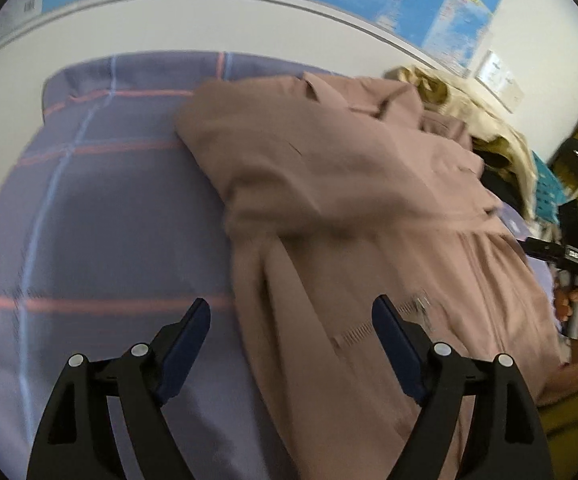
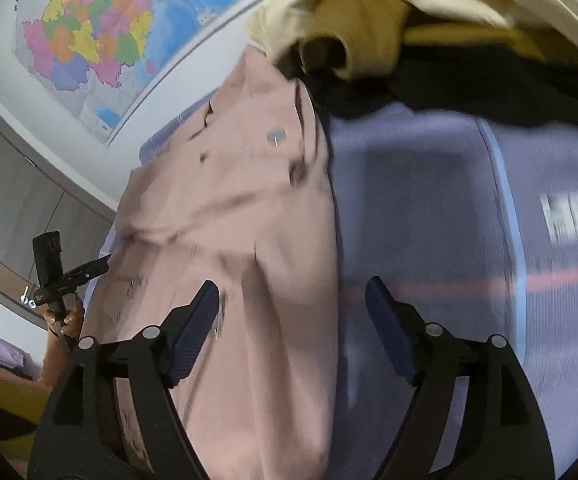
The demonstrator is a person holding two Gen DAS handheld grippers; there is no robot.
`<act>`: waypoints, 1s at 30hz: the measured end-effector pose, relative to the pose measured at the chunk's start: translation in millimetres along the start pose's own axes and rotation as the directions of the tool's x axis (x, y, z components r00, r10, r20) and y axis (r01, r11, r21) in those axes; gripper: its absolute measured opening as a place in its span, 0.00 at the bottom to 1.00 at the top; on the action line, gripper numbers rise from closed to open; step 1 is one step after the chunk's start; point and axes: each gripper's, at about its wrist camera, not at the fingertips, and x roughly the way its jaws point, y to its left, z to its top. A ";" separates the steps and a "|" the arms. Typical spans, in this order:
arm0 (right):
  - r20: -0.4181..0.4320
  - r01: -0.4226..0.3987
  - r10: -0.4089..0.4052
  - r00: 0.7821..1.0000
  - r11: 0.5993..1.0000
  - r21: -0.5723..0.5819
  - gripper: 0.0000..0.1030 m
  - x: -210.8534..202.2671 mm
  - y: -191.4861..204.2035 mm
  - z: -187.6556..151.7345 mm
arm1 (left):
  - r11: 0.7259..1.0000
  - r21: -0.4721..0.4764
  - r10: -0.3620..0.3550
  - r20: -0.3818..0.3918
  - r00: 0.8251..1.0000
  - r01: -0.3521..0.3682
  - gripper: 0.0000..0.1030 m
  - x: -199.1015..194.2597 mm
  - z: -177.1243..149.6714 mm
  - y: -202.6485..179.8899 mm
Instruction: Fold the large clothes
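A large dusty-pink garment (image 1: 353,208) lies spread on a purple checked bed sheet (image 1: 101,208). It also shows in the right wrist view (image 2: 233,216), with a small metal snap on it. My left gripper (image 1: 291,312) is open and empty, hovering over the garment's left edge. My right gripper (image 2: 293,292) is open and empty above the garment's right edge, where it meets the sheet (image 2: 429,208). The right gripper shows at the right of the left wrist view (image 1: 561,256), and the left gripper shows at the left of the right wrist view (image 2: 69,276).
A heap of cream, olive and black clothes (image 2: 389,32) lies at the garment's far end, also in the left wrist view (image 1: 489,128). A wall map (image 2: 97,36) hangs behind the bed. A grey cabinet (image 2: 9,192) stands left.
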 end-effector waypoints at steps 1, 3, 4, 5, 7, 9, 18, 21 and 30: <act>0.001 0.005 -0.005 1.000 1.000 0.008 0.74 -3.8 -2.7 -6.7 | 1.000 0.010 -0.005 -0.005 1.000 0.005 0.78 0.0 -4.7 -3.8; 0.010 -0.015 0.014 1.000 1.000 0.024 0.74 -11.7 -4.1 -18.6 | 0.999 0.027 -0.032 -0.029 0.999 0.033 0.79 -0.9 -15.4 -12.5; 0.016 -0.022 0.022 1.000 0.999 0.031 0.75 -15.5 -4.3 -22.9 | 0.998 0.037 -0.044 -0.039 0.998 0.046 0.80 -1.5 -20.2 -17.0; 0.021 -0.033 0.032 0.999 0.999 0.042 0.77 -20.5 -5.1 -28.9 | 0.998 0.047 -0.049 -0.044 0.998 0.051 0.82 -2.0 -25.3 -21.8; 0.020 -0.046 0.045 0.999 0.998 0.046 0.77 -23.9 -5.1 -35.7 | 0.997 0.060 -0.045 -0.066 0.997 0.049 0.83 0.1 -34.9 -28.8; 0.008 -0.054 0.054 0.999 0.998 0.038 0.77 -25.1 -1.9 -43.7 | 0.997 0.065 -0.035 -0.058 0.998 0.039 0.84 -2.0 -42.8 -32.3; -0.007 -0.125 0.125 0.992 0.992 0.024 0.77 -29.2 6.7 -71.5 | 0.997 0.044 -0.055 -0.058 0.997 0.058 0.84 -16.7 -67.4 -37.5; -0.014 -0.149 0.149 0.989 0.989 0.016 0.77 -32.1 11.7 -81.7 | 0.994 0.039 -0.097 -0.059 0.993 0.100 0.87 -24.3 -81.1 -40.7; -0.059 -0.268 0.265 0.962 0.963 -0.042 0.77 -31.5 35.5 -107.9 | 0.961 0.004 -0.276 -0.059 0.959 0.276 0.90 -32.0 -112.0 -61.4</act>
